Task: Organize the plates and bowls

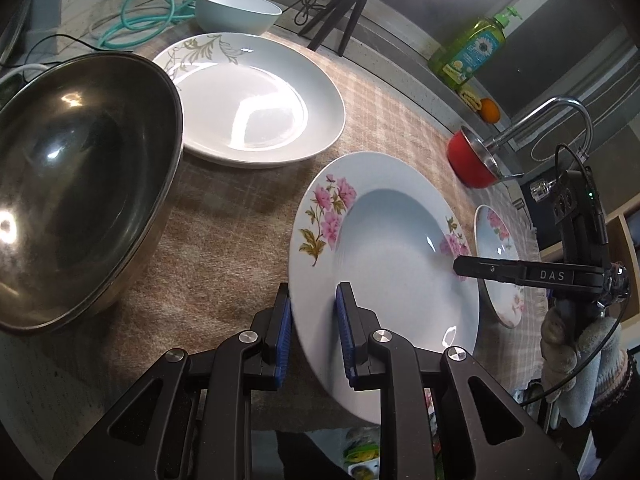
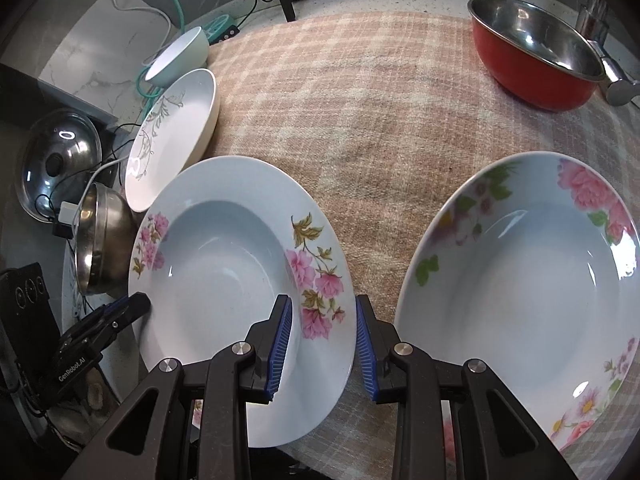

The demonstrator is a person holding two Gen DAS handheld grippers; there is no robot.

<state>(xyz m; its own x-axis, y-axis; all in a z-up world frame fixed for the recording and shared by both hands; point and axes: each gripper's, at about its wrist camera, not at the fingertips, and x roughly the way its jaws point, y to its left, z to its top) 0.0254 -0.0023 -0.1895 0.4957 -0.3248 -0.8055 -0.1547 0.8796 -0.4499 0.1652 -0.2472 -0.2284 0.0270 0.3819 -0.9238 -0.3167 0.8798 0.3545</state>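
A deep white plate with pink flowers (image 1: 384, 280) (image 2: 240, 280) lies on the checked cloth. My left gripper (image 1: 314, 336) straddles its near-left rim with both blue pads close to the rim; contact is unclear. My right gripper (image 2: 324, 344) straddles the plate's opposite rim with a visible gap, open; it also shows in the left wrist view (image 1: 460, 266). A second floral deep plate (image 2: 528, 288) (image 1: 500, 264) lies just right of it. A white plate with a grey leaf pattern (image 1: 248, 100) (image 2: 172, 136) and a pale bowl (image 1: 236, 10) (image 2: 180, 56) sit further back.
A large steel bowl (image 1: 80, 184) (image 2: 100, 240) stands at the left. A red steel bowl (image 2: 536, 52) (image 1: 472, 160) sits at the far right by the faucet (image 1: 560, 116). A pot lid (image 2: 56, 156), cables, a tripod (image 1: 344, 12) and a soap bottle (image 1: 472, 48) line the counter.
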